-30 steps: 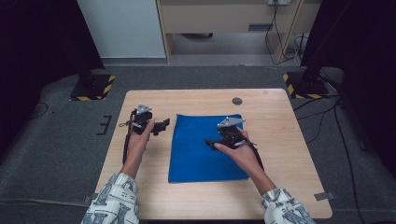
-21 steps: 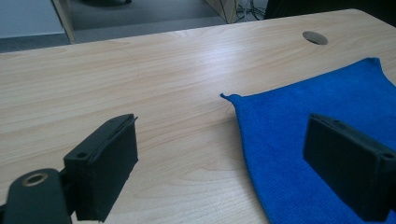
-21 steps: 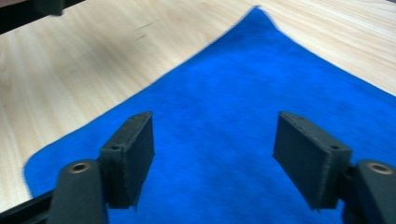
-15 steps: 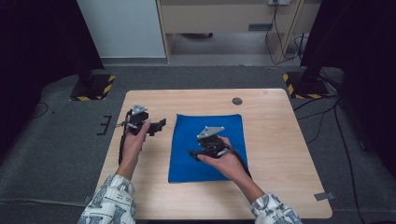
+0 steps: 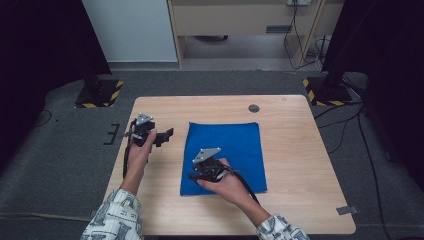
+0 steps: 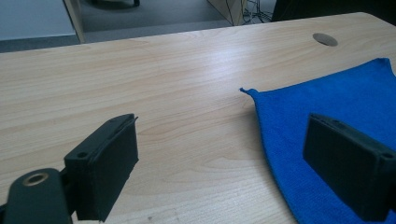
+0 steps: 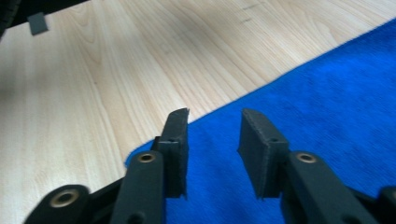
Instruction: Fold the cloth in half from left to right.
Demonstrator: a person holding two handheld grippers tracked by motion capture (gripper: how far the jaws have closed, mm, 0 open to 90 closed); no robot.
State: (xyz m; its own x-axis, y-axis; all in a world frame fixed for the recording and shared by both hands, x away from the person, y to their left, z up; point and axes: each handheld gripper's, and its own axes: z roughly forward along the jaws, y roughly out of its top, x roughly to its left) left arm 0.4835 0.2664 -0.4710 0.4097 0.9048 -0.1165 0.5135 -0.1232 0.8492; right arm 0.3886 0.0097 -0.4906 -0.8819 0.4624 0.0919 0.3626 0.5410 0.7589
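1. Cloth [image 5: 235, 150]: blue, spread flat on the wooden table [image 5: 300, 165], slightly left of the table's middle; its near left corner lies under the right gripper.
2. Right gripper [image 5: 192, 176]: held low over the cloth's near left corner, pointing toward the cloth's left edge. In the right gripper view [image 7: 212, 130] its jaws have just been closing; a narrow gap remains between them, with only blue cloth seen below and nothing pinched.
3. Left gripper [image 5: 167, 135]: held over bare wood just beside the cloth's left edge, near its far corner. In the left gripper view [image 6: 233, 154] its jaws are spread wide and hold nothing; the cloth's far left corner [image 6: 245, 90] lies ahead between them.
4. Hole cover [image 5: 254, 108]: small dark disc set in the table beyond the cloth's far edge.
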